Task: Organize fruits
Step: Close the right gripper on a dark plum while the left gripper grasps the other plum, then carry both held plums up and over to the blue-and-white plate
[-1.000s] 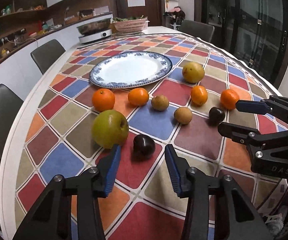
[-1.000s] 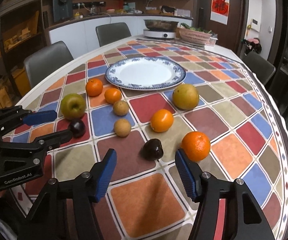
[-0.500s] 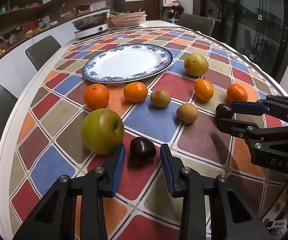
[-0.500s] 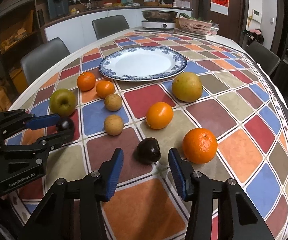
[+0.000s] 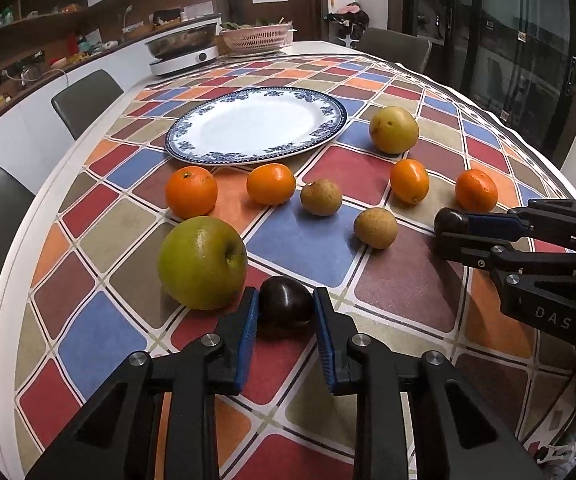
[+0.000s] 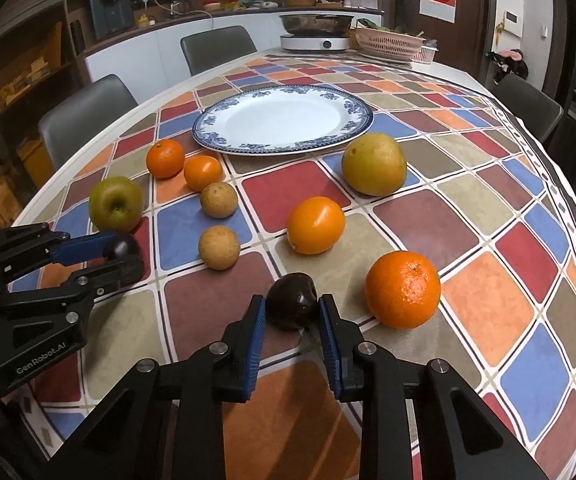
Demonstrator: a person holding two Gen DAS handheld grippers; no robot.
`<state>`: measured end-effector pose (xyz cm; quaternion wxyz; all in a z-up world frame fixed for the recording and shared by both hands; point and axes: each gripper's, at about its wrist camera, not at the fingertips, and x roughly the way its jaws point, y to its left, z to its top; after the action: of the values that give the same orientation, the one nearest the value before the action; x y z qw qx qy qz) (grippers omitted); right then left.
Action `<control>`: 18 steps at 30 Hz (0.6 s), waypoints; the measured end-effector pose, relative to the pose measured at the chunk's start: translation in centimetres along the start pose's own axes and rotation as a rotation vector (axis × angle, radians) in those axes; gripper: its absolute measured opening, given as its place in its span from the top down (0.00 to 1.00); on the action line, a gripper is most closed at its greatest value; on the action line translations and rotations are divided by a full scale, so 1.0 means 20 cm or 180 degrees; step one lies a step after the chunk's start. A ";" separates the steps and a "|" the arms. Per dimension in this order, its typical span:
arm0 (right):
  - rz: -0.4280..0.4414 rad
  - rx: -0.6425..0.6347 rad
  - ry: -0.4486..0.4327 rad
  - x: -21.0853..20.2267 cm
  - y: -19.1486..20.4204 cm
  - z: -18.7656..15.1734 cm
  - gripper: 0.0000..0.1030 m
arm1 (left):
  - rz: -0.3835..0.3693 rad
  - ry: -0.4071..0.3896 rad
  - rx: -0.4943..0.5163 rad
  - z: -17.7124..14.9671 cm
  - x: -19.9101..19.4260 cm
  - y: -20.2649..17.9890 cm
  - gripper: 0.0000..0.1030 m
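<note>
Currently two dark plums sit on the counter [image 5: 308, 240] short of the plate [image 5: 256, 126]: left plum [image 5: 286, 306], pinched by the left tool [image 5: 282, 312], beside the green apple [image 5: 202, 262]; right plum [image 6: 292, 300], pinched by the right tool [image 6: 292, 312], near an orange [image 6: 402, 288]. Risk: smooth round skins may squirt from the pads on lifting, or bruise. Both near-round; left's slightly longer axis lies across the fingers, right's dimple faces up.

— Where do my two views sit?
— Both ride low and close over the counter [image 5: 88, 208], looking down and forward along the fingers toward the plate [image 5: 256, 126].
— Overlap?
— My left view catches the right gripper [image 5: 446, 236] at its right edge; my right view catches the left gripper [image 6: 122, 254] at its left edge. Both share the plate.
</note>
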<state>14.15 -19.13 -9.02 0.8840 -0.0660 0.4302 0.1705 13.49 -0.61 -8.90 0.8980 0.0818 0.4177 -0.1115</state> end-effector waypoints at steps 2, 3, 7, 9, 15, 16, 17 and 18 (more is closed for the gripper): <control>0.0004 0.0013 -0.0007 -0.01 0.00 0.00 0.73 | -0.0003 -0.0033 0.0001 0.00 -0.02 0.00 0.73; 0.0016 0.0023 -0.0013 -0.01 -0.01 0.00 0.73 | -0.0005 -0.0056 0.0006 0.00 -0.03 0.00 0.73; 0.0057 0.0026 -0.0069 -0.06 0.01 0.01 0.73 | -0.0005 -0.0144 0.0004 0.01 -0.10 -0.01 0.73; 0.0086 0.0028 -0.0110 -0.10 0.02 0.02 0.73 | -0.0012 -0.0192 -0.0017 0.02 -0.13 -0.01 0.73; 0.0138 0.0007 -0.0262 -0.21 0.05 0.03 0.73 | -0.0040 -0.0344 -0.0060 0.03 -0.27 -0.03 0.73; 0.0152 0.0009 -0.0285 -0.24 0.05 0.04 0.73 | -0.0047 -0.0378 -0.0064 0.03 -0.29 -0.03 0.73; 0.0169 0.0014 -0.0313 -0.27 0.06 0.04 0.73 | -0.0047 -0.0401 -0.0067 0.03 -0.31 -0.04 0.73; 0.0178 0.0009 -0.0348 -0.30 0.06 0.04 0.73 | -0.0047 -0.0426 -0.0067 0.03 -0.33 -0.04 0.73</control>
<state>10.93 -19.15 -3.80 0.9012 -0.0434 0.3832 0.1979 9.59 -0.66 -3.37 0.9239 0.0617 0.3585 -0.1190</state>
